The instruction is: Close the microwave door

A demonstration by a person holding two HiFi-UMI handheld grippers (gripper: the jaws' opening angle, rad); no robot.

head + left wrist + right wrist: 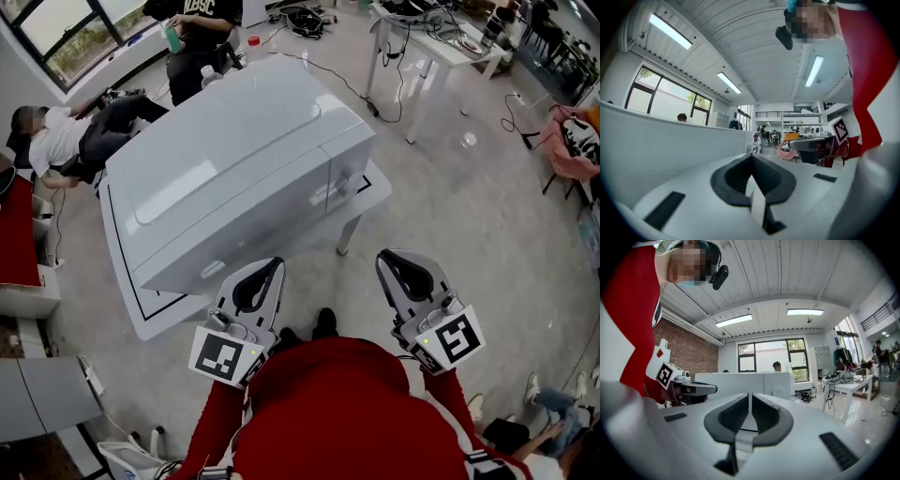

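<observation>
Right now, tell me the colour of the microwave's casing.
The microwave is white all over, best seen in the head view.

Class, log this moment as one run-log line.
white boxy microwave: door looks closed | left gripper: shut, empty | right gripper: shut, empty

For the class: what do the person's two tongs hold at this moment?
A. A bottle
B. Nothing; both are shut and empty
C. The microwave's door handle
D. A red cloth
B: in each gripper view the jaws meet with nothing between them, on the left tongs and the right tongs alike.
</observation>
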